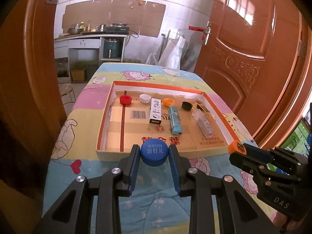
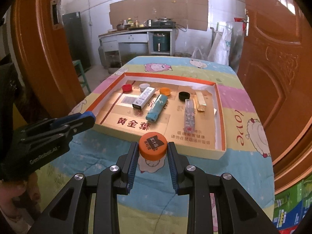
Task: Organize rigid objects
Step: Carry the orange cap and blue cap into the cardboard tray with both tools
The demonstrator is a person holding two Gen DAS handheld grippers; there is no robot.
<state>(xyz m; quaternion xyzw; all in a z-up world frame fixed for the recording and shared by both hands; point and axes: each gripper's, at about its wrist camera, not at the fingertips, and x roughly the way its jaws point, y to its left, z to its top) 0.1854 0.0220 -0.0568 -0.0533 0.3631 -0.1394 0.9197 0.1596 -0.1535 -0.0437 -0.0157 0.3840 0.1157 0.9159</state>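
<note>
My left gripper (image 1: 154,154) is shut on a blue bottle cap (image 1: 154,153) and holds it just above the near wall of the shallow cardboard tray (image 1: 161,154). My right gripper (image 2: 152,149) is shut on an orange bottle cap (image 2: 152,145), also held in front of the tray (image 2: 220,152). The right gripper with its orange cap (image 1: 236,146) shows at the tray's near right corner in the left wrist view. Inside the tray lie a red cap (image 1: 125,99), a white cap (image 1: 145,98), an orange cap (image 1: 168,101), a black cap (image 1: 187,105), a white lighter (image 1: 156,111), a light-blue lighter (image 1: 175,120) and a clear patterned lighter (image 1: 203,124).
The tray rests on a table covered with a cartoon-print cloth (image 2: 243,120). A gold box (image 2: 200,101) lies in the tray's far right. Brown doors (image 1: 253,58) stand at both sides. A kitchen counter (image 2: 136,33) is behind, a green stool (image 2: 81,72) at the left.
</note>
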